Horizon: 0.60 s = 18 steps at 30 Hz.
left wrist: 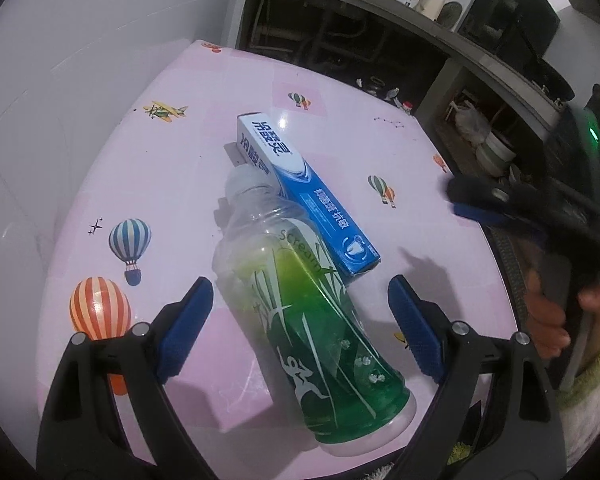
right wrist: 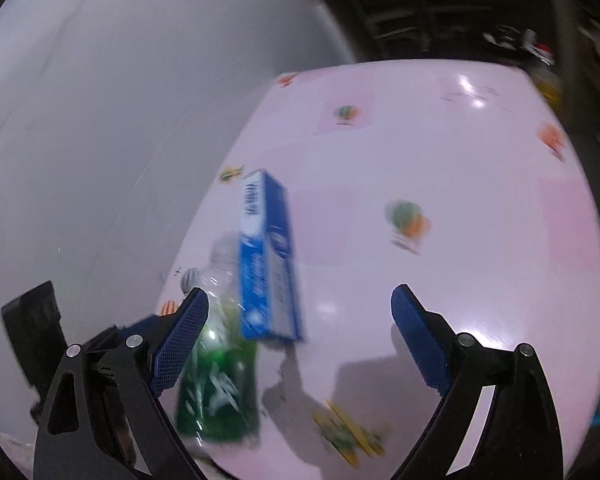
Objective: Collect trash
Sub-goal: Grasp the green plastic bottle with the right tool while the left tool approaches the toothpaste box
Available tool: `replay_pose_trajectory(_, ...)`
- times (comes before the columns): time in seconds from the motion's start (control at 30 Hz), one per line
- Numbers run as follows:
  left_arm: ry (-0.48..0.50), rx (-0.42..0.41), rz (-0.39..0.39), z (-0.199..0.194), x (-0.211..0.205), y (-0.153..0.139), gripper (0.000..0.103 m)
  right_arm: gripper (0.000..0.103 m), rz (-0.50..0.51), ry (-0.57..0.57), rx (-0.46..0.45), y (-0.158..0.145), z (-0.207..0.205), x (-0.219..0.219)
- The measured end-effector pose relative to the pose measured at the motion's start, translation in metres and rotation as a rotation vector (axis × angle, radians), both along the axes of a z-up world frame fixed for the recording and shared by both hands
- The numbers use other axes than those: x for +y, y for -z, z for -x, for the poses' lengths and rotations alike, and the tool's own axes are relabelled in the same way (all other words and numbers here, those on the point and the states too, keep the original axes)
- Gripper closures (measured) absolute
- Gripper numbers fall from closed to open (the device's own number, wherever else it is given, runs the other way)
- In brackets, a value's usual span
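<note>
An empty plastic bottle point(left wrist: 300, 300) with a green label and white cap lies on the pink table point(left wrist: 188, 160). A blue toothpaste box point(left wrist: 308, 196) lies beside it, touching its upper part. My left gripper point(left wrist: 300, 312) is open, its blue pads on either side of the bottle's middle, apart from it. The right gripper point(left wrist: 500, 204) shows at the right edge of the left wrist view. In the blurred right wrist view my right gripper point(right wrist: 300, 328) is open above the table, with the box point(right wrist: 268, 264) and bottle point(right wrist: 220, 380) between and left of its fingers.
The table has a pink cloth with balloon and plane prints. A white tiled wall point(left wrist: 60, 80) stands on the left. A dark counter with shelves, dishes and bags point(left wrist: 480, 132) runs behind and to the right. The table's edge point(left wrist: 496, 240) is on the right.
</note>
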State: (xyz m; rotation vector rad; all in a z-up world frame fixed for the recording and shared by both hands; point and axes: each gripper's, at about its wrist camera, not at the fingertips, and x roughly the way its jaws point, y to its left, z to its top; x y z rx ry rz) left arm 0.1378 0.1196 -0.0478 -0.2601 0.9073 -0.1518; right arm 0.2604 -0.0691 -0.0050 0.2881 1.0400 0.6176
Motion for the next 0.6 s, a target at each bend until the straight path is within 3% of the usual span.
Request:
replay_pose_trajectory(0.17, -0.058, -0.022, -0.036, 0.004, 0.021, -0.002, 0.023, 0.018, 0.019, -0.099, -0.005, -0.003, 0.012, 0.035)
replay_pose_trajectory(0.3, -0.125, -0.031, -0.056, 0.005, 0.043, -0.005, 0.028, 0.018, 0.044, -0.194, 0.061, 0.010, 0.034, 0.053)
replay_pose_trajectory(0.6, -0.173, -0.050, -0.034, 0.006, 0.063, -0.007, 0.032, 0.018, 0.101, -0.240, 0.126, 0.023, 0.042, 0.088)
